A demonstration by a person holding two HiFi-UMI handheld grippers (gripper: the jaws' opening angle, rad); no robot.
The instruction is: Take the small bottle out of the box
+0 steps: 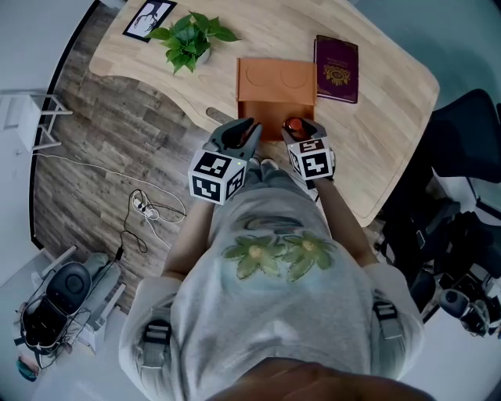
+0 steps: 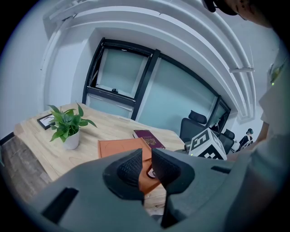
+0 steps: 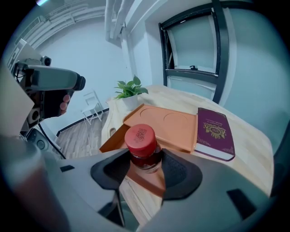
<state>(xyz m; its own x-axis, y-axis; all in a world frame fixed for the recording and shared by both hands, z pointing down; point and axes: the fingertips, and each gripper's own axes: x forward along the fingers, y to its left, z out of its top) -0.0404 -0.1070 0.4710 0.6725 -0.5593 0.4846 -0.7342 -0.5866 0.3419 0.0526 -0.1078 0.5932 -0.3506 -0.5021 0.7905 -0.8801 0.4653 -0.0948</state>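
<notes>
At the table's (image 1: 391,102) near edge, the right gripper (image 3: 145,168) is clamped on the bottle (image 3: 141,144), one pad pressing each side of the dark glass just under the red cap. The bottle stands upright at the 6 o'clock end of the orange box (image 1: 275,90). The jaws hide its base, so I cannot tell whether it is clear of the tray.

The box's flat lid, with two round recesses, lies open toward 12 o'clock. The left gripper (image 2: 147,167) hovers at the box's 7 o'clock corner, its jaws only a sliver apart and nothing between them. Orange box shows through the gap.

A maroon book (image 1: 337,69) lies just beside the lid at 3 o'clock. A plant (image 1: 188,37) in a white pot sits at 10 o'clock from the box, and a frame (image 1: 149,19) lies at the table's corner beyond it.
</notes>
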